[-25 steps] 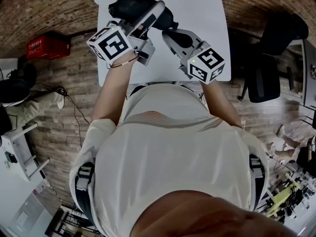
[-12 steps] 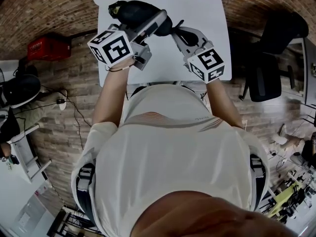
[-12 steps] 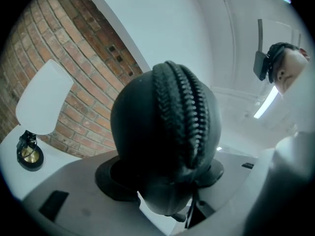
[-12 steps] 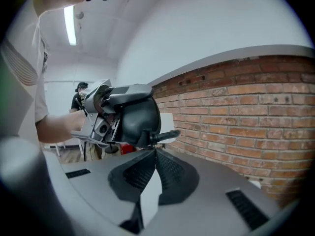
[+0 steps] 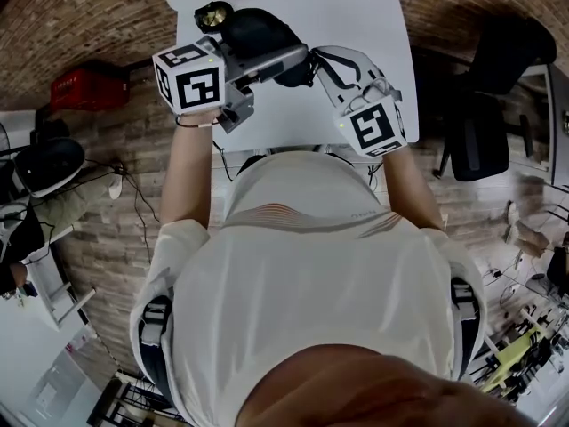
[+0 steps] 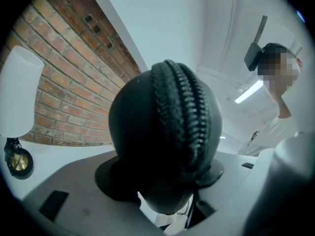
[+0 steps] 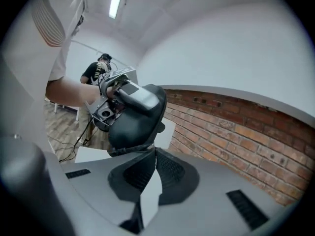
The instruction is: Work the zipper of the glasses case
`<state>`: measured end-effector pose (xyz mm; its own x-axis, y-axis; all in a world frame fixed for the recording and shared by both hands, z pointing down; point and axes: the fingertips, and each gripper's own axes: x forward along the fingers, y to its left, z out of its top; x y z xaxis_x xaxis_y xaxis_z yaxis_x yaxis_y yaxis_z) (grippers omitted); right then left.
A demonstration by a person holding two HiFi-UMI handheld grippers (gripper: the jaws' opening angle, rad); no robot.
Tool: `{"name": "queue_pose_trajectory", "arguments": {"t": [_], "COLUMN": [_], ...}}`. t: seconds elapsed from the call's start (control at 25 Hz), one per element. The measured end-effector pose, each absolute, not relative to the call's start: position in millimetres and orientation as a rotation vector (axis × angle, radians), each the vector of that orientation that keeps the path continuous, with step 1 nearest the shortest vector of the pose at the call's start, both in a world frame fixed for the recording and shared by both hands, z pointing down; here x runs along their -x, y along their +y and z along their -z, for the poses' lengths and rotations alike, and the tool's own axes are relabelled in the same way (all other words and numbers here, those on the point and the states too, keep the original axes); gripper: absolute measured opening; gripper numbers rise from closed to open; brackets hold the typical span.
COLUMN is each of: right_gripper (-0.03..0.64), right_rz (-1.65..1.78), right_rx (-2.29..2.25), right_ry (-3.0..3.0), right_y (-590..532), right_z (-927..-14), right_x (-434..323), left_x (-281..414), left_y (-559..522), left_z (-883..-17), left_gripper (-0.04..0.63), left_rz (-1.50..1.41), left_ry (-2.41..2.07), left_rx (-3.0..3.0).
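A black oval glasses case [image 5: 256, 34] hangs above the white table [image 5: 364, 20]. My left gripper [image 5: 283, 60] is shut on the case's end. In the left gripper view the case [image 6: 147, 132] fills the space between the jaws, with its zipper teeth [image 6: 184, 107] running up the middle. My right gripper [image 5: 313, 60] meets the case from the right. In the right gripper view its jaws [image 7: 154, 154] are shut on the zipper pull [image 7: 147, 150] at the bottom edge of the case [image 7: 133, 129].
A lamp with a white shade [image 6: 19, 97] and a brass base [image 5: 213, 14] stands at the table's far left corner. A red crate [image 5: 84, 83] sits on the floor to the left. A black chair [image 5: 484, 105] is at the right. A person [image 6: 283, 82] stands nearby.
The left gripper has turned and swung the case round over the table. The right gripper has followed, staying closed at the case's right end. The brass lamp base has come into sight.
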<state>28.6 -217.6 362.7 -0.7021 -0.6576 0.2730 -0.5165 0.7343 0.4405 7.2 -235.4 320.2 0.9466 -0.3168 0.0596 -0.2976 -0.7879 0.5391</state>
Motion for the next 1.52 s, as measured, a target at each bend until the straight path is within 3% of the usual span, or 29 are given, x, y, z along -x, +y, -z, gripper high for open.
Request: {"name": "queue_pose_trajectory", "arguments": {"t": [0.52,1.0,1.28,1.52], "right_gripper": [0.057,0.064,0.077,0.083], "right_rz": [0.686,0.930,0.891,0.729], "right_rx": [-0.862,-0.724,-0.698,-0.850], "right_ry": [-2.508,-2.351,-2.380,-2.479], "right_y": [-207.5,-198.3,-198.9,-218.7], "right_z": [-344.5,-358.2,-364.2,-351.6], "right_x": [-21.3,-12.9,-9.9,-25.9], "left_x": [-32.5,-29.7,-28.1,-24.1], "left_y": [-187.8,-174.3,-185.7,-219.0], "left_z": [-374.3,-464.7,-476.8,-438.7], "left_gripper": [0.272,0.272,0.272,0.273], "left_rz": [-0.491,-1.128,-1.163,-0.805], "left_ry": [-0.189,-0.229,-0.314,-0.595], "left_rx": [-2.631,-2.590,-2.645,-2.737]}}
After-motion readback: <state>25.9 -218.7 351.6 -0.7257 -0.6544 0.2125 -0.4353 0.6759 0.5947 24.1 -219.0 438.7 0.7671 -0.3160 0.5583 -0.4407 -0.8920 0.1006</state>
